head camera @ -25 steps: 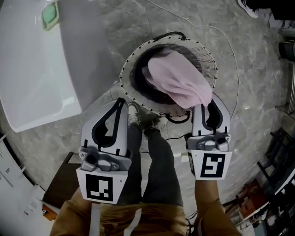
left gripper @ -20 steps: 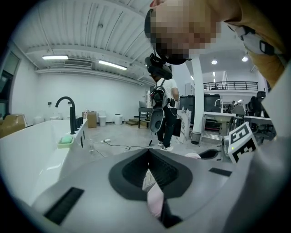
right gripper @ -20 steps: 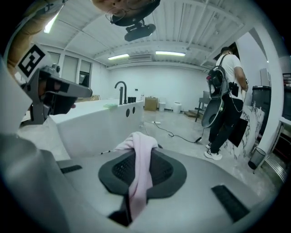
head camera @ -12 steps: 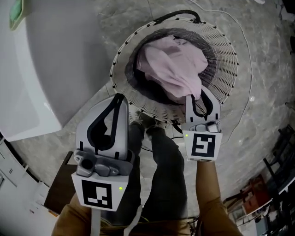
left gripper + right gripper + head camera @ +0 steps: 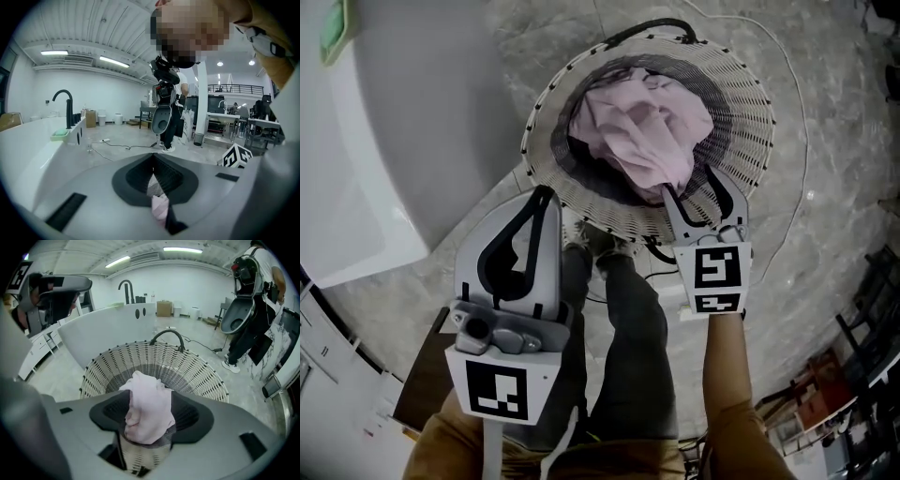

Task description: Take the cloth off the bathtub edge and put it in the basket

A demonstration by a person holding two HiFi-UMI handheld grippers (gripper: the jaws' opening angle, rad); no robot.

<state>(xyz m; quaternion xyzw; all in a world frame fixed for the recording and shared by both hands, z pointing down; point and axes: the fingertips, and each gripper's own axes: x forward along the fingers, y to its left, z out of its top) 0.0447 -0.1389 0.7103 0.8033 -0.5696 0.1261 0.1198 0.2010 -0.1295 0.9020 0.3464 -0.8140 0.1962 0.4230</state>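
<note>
The pink cloth (image 5: 642, 131) lies crumpled inside the white wicker basket (image 5: 750, 141) on the floor. My right gripper (image 5: 689, 192) hangs over the basket's near rim. Its jaws are opening, and the cloth's near end (image 5: 147, 408) still sits loosely between them, not pressed. In the right gripper view the basket (image 5: 197, 371) fills the middle. My left gripper (image 5: 546, 195) is shut with nothing in it, held left of the basket above the person's leg. Its tips meet in the left gripper view (image 5: 152, 159). The white bathtub (image 5: 384, 159) stands at the left.
A green soap dish (image 5: 333, 19) rests on the tub rim, beside a black faucet (image 5: 126, 289). A thin cable (image 5: 797, 94) runs over the marble floor right of the basket. The person's legs (image 5: 628, 319) stand just before the basket. A dark box (image 5: 422, 375) sits at lower left.
My right gripper has moved forward over the basket and its jaws have spread. The cloth has sunk from a draped hump into a crumpled heap in the basket. The left gripper has barely moved.
</note>
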